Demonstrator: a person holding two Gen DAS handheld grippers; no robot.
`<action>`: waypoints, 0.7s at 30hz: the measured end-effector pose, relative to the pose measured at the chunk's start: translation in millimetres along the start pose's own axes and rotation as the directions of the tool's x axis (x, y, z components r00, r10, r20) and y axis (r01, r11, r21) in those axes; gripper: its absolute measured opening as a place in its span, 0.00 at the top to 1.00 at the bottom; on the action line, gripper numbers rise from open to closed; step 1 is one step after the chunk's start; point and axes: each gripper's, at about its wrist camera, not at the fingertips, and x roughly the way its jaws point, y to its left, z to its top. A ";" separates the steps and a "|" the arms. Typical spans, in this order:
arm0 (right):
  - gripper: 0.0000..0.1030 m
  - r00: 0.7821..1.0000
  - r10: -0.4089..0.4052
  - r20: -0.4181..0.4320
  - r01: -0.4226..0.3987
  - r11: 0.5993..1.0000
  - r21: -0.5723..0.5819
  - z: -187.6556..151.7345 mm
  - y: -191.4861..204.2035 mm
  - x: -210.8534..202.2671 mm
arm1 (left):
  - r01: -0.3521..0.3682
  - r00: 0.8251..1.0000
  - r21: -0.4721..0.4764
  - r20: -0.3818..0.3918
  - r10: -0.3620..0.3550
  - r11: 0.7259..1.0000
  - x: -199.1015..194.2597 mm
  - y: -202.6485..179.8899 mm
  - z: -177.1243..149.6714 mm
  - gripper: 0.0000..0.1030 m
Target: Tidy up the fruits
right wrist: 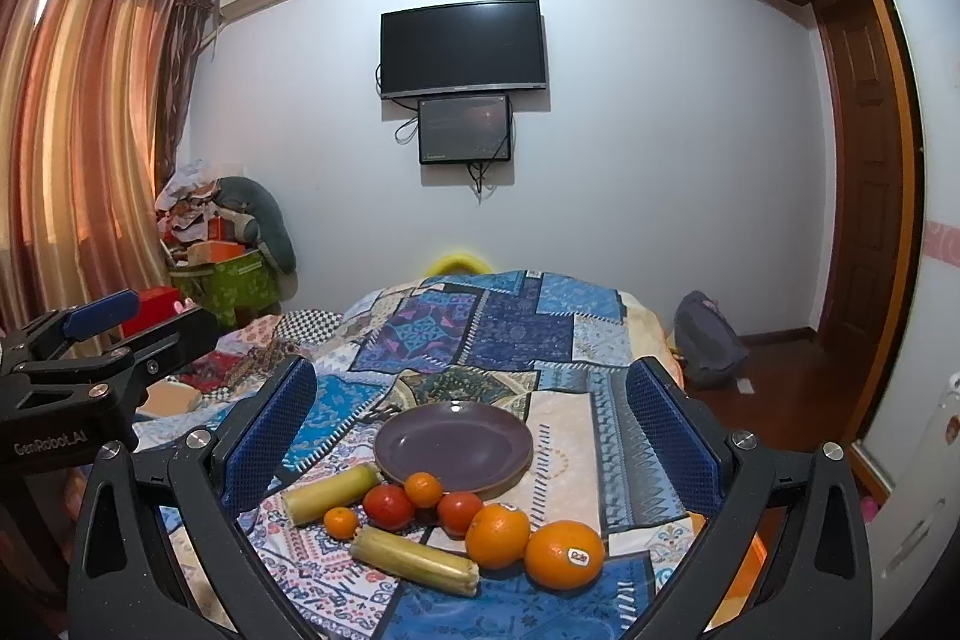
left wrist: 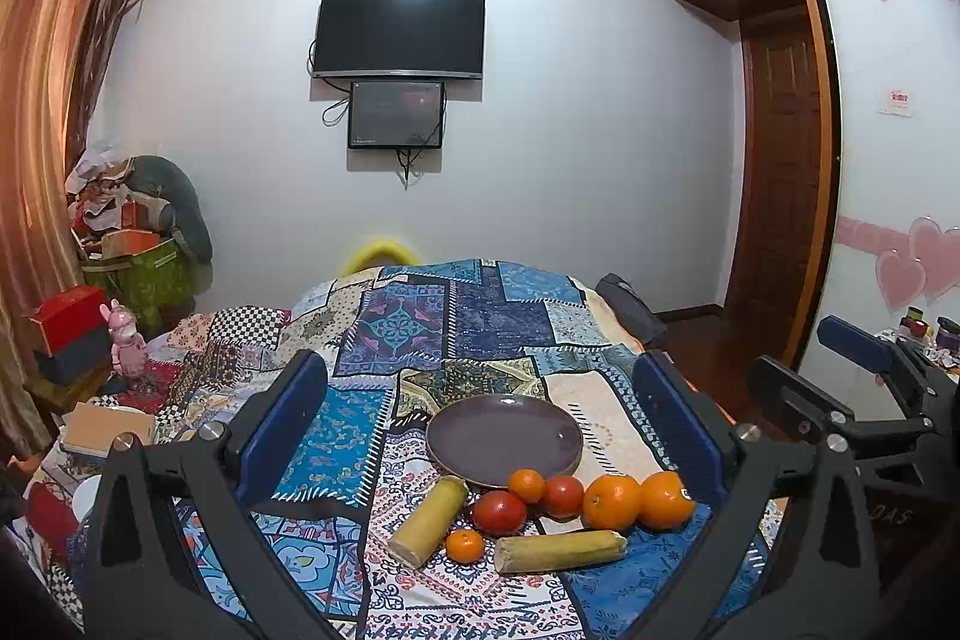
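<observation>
A wide bed [right wrist: 516,328] covered with a patchwork quilt in blue, white and red prints is being viewed from its near end by both wrist cameras. A round, shallow, dark purple plate [right wrist: 453,445] [left wrist: 504,436] is being carried by the quilt, with nothing lying in it. The left gripper [left wrist: 480,436] and the right gripper [right wrist: 474,436] are being held above the bed, side by side; the jaws of each are being kept wide open, with nothing between the blue pads.

The fruits are being kept in a loose group on the quilt, just in front of the plate. Two large oranges are lying at the right side of the group, touching each other: the one with a small sticker [right wrist: 564,554] [left wrist: 665,499] and the plain one [right wrist: 497,534] [left wrist: 612,501]. Two pale yellow cut cane pieces are being seen: the front one [right wrist: 414,561] [left wrist: 561,551] lying across the near edge of the group, and the left one [right wrist: 331,492] [left wrist: 428,521] with one end just beside the plate rim. Two red tomatoes [right wrist: 389,507] [right wrist: 459,511] are lying in the middle. One small tangerine [right wrist: 423,489] is touching the plate rim, and the other [right wrist: 340,522] is lying between the two cane pieces.
</observation>
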 end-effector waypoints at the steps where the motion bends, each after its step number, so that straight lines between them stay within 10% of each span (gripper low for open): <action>1: 0.00 1.000 0.002 -0.003 -0.002 1.000 0.003 -0.6 -0.7 1.1 | -0.002 1.000 0.002 0.000 0.002 1.000 0.3 -0.6 -0.2 0.00; 7: 0.07 0.999 0.027 -0.031 -0.027 0.999 0.026 -5.1 -7.7 7.6 | 0.012 1.000 0.002 -0.011 -0.012 1.000 4.0 0.2 -2.3 0.02; 21: 0.37 0.953 -0.002 -0.303 0.023 0.998 0.066 -56.9 -56.4 61.5 | 0.033 0.970 0.004 -0.240 -0.031 0.999 72.8 27.2 -30.9 0.47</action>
